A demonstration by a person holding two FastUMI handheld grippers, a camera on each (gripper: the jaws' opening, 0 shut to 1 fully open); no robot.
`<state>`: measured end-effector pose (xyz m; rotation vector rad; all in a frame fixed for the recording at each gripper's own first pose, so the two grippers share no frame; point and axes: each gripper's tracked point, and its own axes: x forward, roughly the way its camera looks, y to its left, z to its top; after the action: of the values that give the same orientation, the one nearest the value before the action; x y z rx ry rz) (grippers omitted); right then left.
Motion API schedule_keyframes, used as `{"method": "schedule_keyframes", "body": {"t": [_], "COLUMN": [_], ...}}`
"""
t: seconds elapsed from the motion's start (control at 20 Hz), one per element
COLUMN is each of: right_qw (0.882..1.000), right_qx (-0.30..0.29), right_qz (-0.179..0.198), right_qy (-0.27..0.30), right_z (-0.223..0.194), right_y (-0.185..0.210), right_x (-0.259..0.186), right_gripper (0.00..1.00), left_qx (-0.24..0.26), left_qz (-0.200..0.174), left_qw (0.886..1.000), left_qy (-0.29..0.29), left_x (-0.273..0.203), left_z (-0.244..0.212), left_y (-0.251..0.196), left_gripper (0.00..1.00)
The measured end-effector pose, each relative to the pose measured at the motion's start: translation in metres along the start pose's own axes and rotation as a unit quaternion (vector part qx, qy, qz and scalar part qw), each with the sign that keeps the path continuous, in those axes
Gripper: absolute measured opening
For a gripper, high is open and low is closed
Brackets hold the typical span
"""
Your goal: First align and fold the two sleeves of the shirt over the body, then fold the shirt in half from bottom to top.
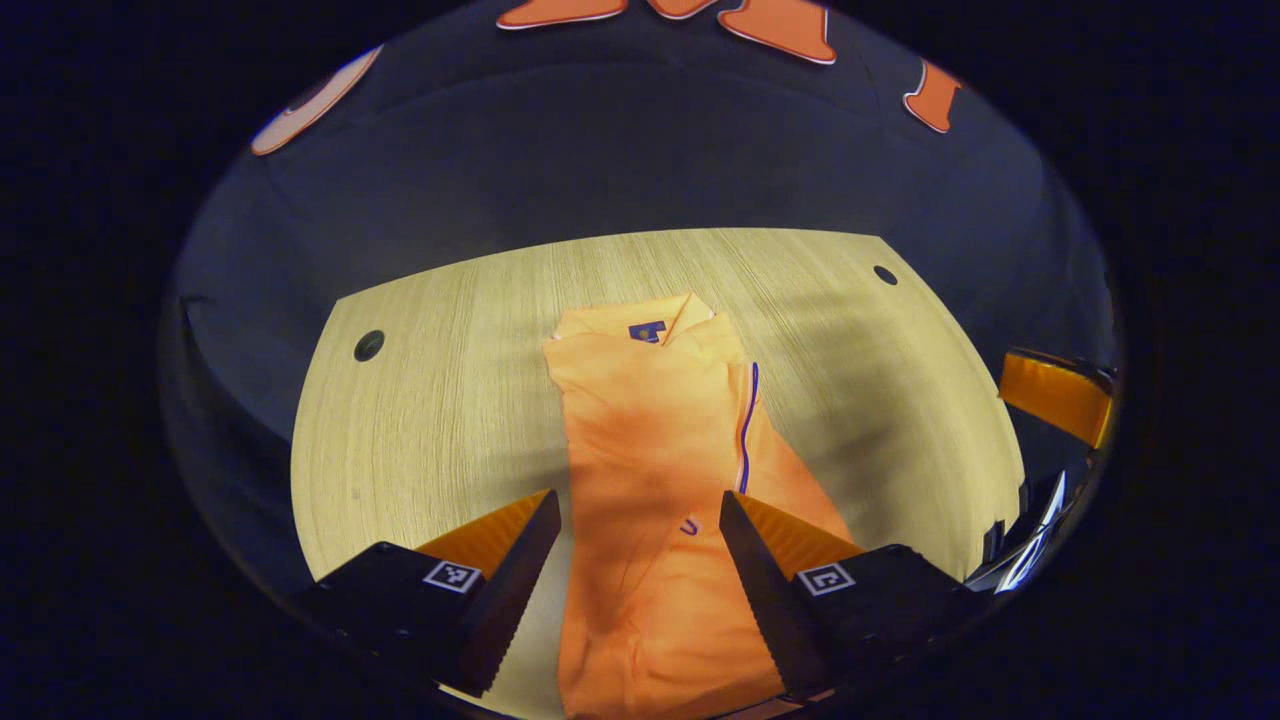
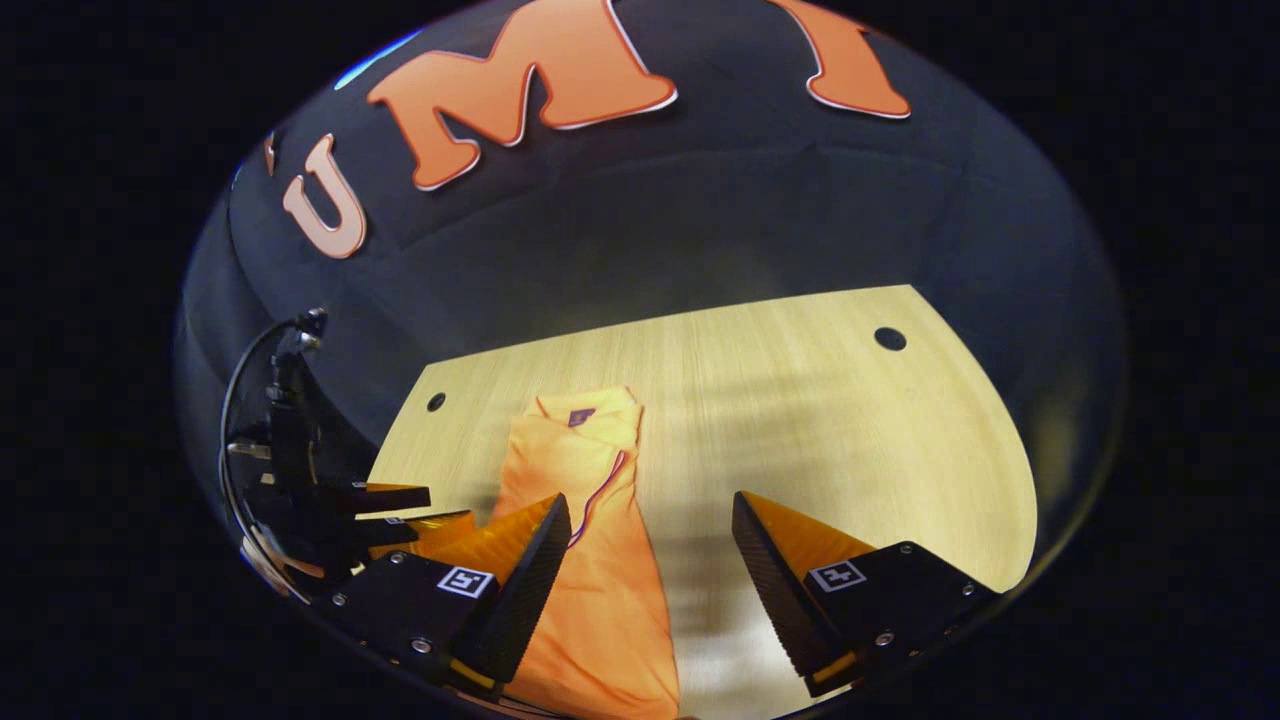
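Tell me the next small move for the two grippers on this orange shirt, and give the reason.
Probably lower both open hand-held grippers to the near hem. The orange shirt already lies as a narrow strip on the wooden table, sleeves apparently folded over the body, collar at the far end. The left hand-held gripper hangs over it; the right hand-held gripper hangs beside its edge. The bottom-to-top fold remains.

your left gripper view looks down from above the near end of the shirt (image 1: 650,450), facing the booth's back wall. your right gripper view sits further right (same heading), sharing that shirt (image 2: 590,560) and the table (image 2: 800,400).
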<state>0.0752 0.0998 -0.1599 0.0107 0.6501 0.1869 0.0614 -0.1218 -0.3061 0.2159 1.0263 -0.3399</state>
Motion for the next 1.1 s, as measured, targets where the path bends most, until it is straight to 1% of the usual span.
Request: {"method": "schedule_keyframes", "body": {"t": [0.1, 0.15, 0.25, 0.45, 0.5, 0.6, 0.65, 0.7, 0.75, 0.85, 1.1], "right_qw": [1.0, 0.999, 0.997, 0.993, 0.989, 0.983, 0.98, 0.977, 0.972, 0.967, 0.954], "right_qx": [-0.018, -0.025, -0.035, -0.038, -0.049, -0.065, -0.068, -0.068, -0.062, -0.058, -0.045], "right_qz": [-0.01, -0.019, -0.027, -0.03, -0.03, -0.035, -0.034, -0.034, -0.036, -0.039, -0.059], "right_qy": [0.02, 0.039, 0.059, 0.109, 0.137, 0.169, 0.184, 0.198, 0.222, 0.246, 0.289], "right_z": [-0.022, -0.041, -0.065, -0.119, -0.147, -0.176, -0.191, -0.205, -0.23, -0.256, -0.3], "right_y": [0.009, 0.016, 0.025, 0.038, 0.04, 0.039, 0.04, 0.041, 0.042, 0.042, 0.033], "right_x": [0.006, 0.014, 0.016, 0.012, 0.007, -0.006, -0.013, -0.019, -0.029, -0.037, -0.05], "right_gripper": [0.99, 0.99, 0.99, 0.99, 0.99, 0.99, 0.99, 0.99, 0.99, 0.99, 0.99], "left_qx": [-0.014, -0.026, -0.032, -0.062, -0.067, -0.069, -0.076, -0.083, -0.085, -0.093, -0.108], "left_qz": [0.002, 0.01, 0.021, 0.015, 0.018, 0.022, 0.021, 0.014, 0.014, 0.022, 0.02], "left_qw": [1.0, 1.0, 0.999, 0.996, 0.995, 0.993, 0.992, 0.991, 0.99, 0.988, 0.979], "left_qy": [0.003, 0.007, 0.02, 0.061, 0.076, 0.089, 0.094, 0.101, 0.108, 0.121, 0.172], "left_x": [-0.009, -0.013, -0.016, -0.022, -0.021, -0.023, -0.025, -0.035, -0.039, -0.047, -0.05], "left_z": [-0.023, -0.039, -0.067, -0.122, -0.137, -0.15, -0.154, -0.169, -0.183, -0.2, -0.251], "left_y": [0.017, 0.027, 0.041, 0.053, 0.059, 0.067, 0.068, 0.06, 0.063, 0.065, 0.051], "left_gripper": [0.99, 0.99, 0.99, 0.99, 0.99, 0.99, 0.99, 0.99, 0.99, 0.99, 0.99]}}
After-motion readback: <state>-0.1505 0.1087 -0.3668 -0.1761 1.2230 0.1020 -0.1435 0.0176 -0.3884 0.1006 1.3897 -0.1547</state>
